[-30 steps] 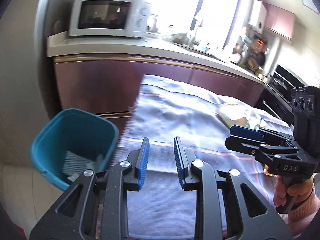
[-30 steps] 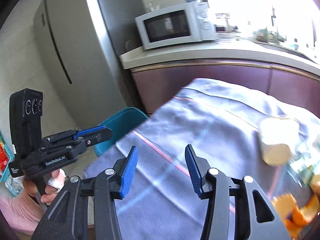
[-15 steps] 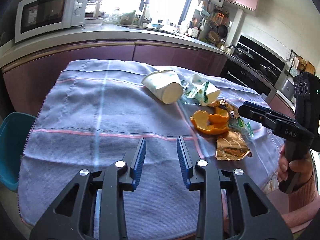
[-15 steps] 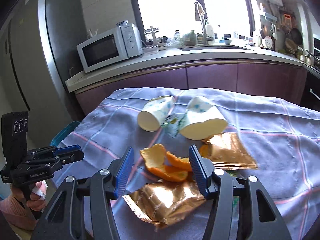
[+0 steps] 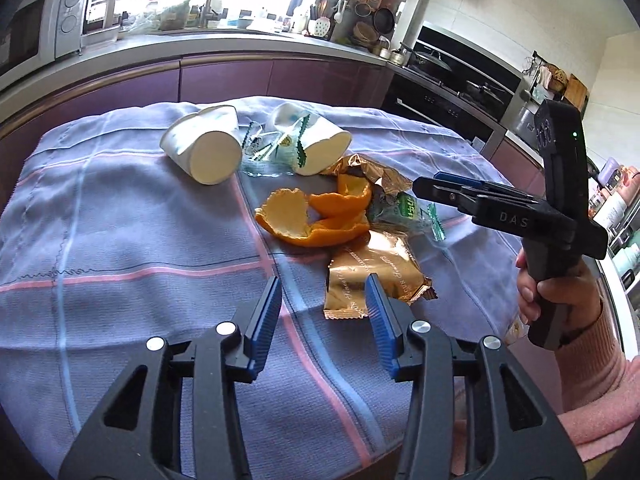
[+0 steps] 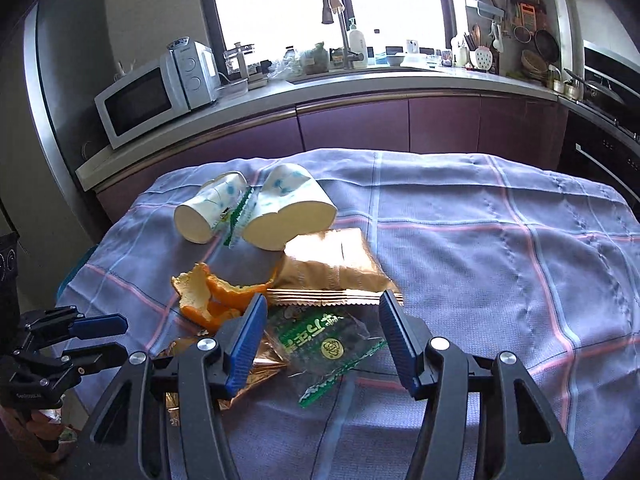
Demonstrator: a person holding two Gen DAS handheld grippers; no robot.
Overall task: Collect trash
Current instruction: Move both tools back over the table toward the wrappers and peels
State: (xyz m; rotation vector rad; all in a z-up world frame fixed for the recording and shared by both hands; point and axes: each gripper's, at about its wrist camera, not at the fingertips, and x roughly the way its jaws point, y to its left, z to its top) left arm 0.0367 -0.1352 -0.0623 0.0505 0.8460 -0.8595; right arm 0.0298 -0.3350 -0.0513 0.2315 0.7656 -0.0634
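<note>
Trash lies in a heap on the checked cloth: two tipped paper cups [image 5: 204,148] [image 5: 316,144], orange peel [image 5: 316,216], a gold wrapper [image 5: 372,276], a second gold wrapper [image 6: 332,264] and a clear green-printed wrapper [image 6: 320,340]. My left gripper [image 5: 324,292] hovers over the cloth just short of the near gold wrapper. Its jaws are opening with nothing between them. My right gripper [image 6: 323,308] hangs over the green-printed wrapper, jaws opening, pads touching nothing. Each gripper also appears in the other's view: the right gripper [image 5: 424,186] and the left gripper [image 6: 116,338].
A purple kitchen counter [image 6: 360,80] runs behind the table, with a microwave [image 6: 140,104] and a sink tap. An oven and hob [image 5: 460,80] stand at the right. A sliver of the teal bin [image 6: 80,258] shows past the table's left edge. A hand in a pink sleeve [image 5: 560,292] holds the right gripper.
Both views swung away from the teal bin and the fridge side onto the trash on the table. Both grippers' jaws have widened.
</note>
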